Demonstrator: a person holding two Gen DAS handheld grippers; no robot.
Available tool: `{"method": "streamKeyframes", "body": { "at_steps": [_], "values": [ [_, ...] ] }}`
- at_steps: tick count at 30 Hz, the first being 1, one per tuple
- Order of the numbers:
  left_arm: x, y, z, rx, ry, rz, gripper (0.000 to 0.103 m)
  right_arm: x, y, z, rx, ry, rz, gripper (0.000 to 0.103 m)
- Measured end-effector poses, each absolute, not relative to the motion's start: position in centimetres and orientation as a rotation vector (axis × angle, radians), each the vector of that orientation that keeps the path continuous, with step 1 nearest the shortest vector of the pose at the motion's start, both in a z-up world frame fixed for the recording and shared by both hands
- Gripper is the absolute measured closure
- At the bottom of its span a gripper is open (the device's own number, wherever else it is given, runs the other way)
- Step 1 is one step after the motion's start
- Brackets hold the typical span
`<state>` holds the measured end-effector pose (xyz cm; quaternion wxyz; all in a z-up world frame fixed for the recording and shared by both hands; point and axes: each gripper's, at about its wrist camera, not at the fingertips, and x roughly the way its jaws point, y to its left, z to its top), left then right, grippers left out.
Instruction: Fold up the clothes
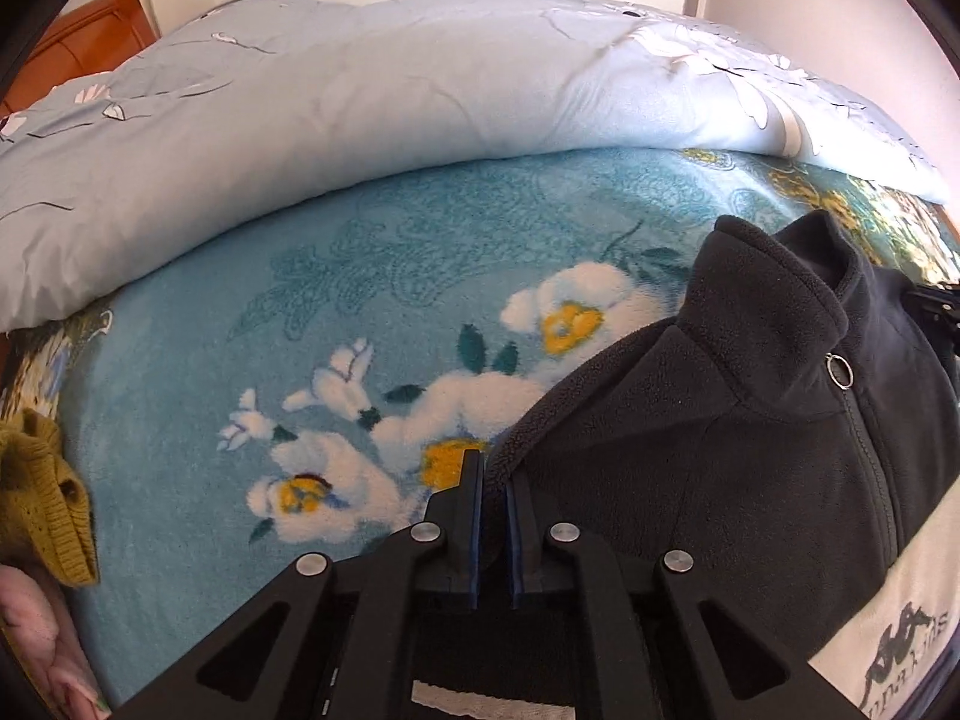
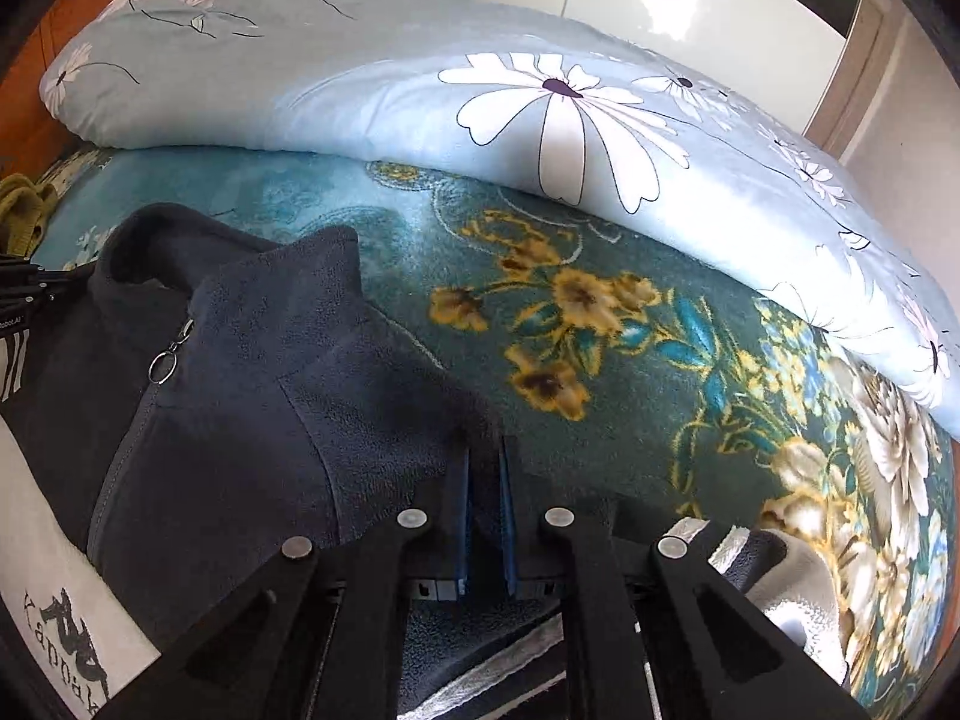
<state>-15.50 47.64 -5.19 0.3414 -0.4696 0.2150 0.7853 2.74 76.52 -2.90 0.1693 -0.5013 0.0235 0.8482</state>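
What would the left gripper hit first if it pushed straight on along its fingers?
The left gripper is shut on the dark fleece's shoulder edge, so it meets that first. Just past it lies the flowered blanket; the gripper points steeply down at it, though depth is unclear.

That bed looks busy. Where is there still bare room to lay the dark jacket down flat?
The widest free patch is the blue flowered blanket between the rolled duvet, the mustard knit and the fleece jacket. A dark green stretch lies free past its other shoulder. It is crowded by the grippers, both pinching fleece.
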Motion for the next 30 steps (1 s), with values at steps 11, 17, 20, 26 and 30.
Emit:
{"method": "streamKeyframes", "body": {
  "at_steps": [11,17,20,26,30],
  "values": [
    [-14.6,42.4,0.7,-1.165,0.406,2.061,0.072,3.6,74.3,0.6,-1.329,-0.047,2.437,0.075],
    [-12.5,35.2,2.2,-1.122,0.368,2.135,0.054,1.7,69.1,3.8,-1.291,0.019,2.699,0.069],
    [-12.6,32.0,0.7,-1.179,0.345,2.138,0.053,-1.8,66.2,2.9,-1.372,0.091,2.798,0.061],
    [-14.5,28.3,-2.3,-1.268,0.333,2.153,0.053,-7.7,64.4,-0.2,-1.485,0.156,2.773,0.061],
    [-15.8,28.3,-4.0,-1.293,0.325,2.125,0.052,-9.6,64.3,-1.2,-1.544,0.127,2.742,0.061]
  ]
}}
